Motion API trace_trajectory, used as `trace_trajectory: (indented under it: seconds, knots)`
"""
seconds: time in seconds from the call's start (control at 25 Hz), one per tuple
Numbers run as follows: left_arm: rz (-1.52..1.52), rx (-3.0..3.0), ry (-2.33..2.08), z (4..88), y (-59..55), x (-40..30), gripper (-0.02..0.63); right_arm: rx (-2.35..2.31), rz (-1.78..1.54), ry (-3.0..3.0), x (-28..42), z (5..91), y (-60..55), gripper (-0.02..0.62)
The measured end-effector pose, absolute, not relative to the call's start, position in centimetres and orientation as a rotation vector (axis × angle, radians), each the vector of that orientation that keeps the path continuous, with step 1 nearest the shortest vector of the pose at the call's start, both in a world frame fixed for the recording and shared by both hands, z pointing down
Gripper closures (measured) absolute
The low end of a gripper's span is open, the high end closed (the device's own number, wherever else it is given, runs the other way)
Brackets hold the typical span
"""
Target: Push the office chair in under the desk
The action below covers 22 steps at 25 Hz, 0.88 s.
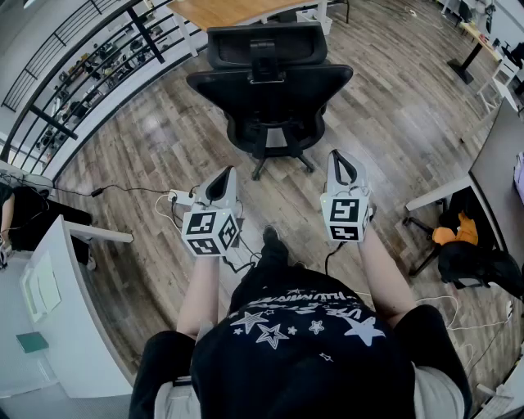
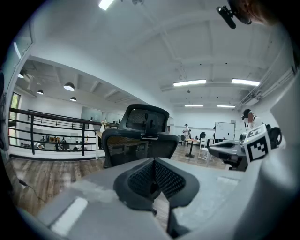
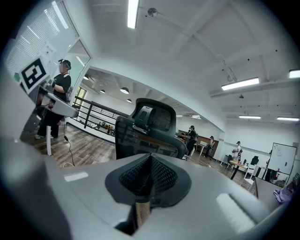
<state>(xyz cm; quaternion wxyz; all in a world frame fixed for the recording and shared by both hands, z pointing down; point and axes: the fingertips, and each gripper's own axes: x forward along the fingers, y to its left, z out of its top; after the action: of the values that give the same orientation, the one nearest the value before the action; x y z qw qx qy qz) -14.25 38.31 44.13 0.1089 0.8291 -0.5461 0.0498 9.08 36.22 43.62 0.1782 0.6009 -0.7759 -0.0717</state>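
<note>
A black mesh office chair (image 1: 270,90) stands on the wood floor with its back toward me, a short way out from the wooden desk (image 1: 237,10) at the top edge. My left gripper (image 1: 223,178) and right gripper (image 1: 340,160) are held side by side in the air, a step short of the chair's back and not touching it. The jaws of both are shut with nothing between them. In the left gripper view the chair (image 2: 140,136) rises just beyond the closed left gripper (image 2: 153,176). The right gripper view shows the chair (image 3: 151,129) ahead of the right gripper (image 3: 150,174).
A white desk (image 1: 65,270) stands close on my left and a grey desk (image 1: 499,172) on my right, with a black and orange bag (image 1: 458,241) under it. A power strip with cables (image 1: 176,196) lies on the floor by my left gripper. A black railing (image 1: 74,90) runs along the left.
</note>
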Motion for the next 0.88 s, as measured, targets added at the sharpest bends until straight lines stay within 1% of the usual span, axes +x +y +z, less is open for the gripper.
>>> trace_trajectory:
  seconds: [0.52, 0.88]
  knots:
    - [0.142, 2.403, -1.626, 44.5, 39.7, -15.3, 0.604, 1.677, -0.195, -2.212, 8.4, 43.8, 37.0, 0.594]
    - [0.134, 2.395, -1.632, 43.9, 40.7, -15.6, 0.604, 1.680, -0.092, -2.326, 7.8, 43.8, 37.8, 0.594]
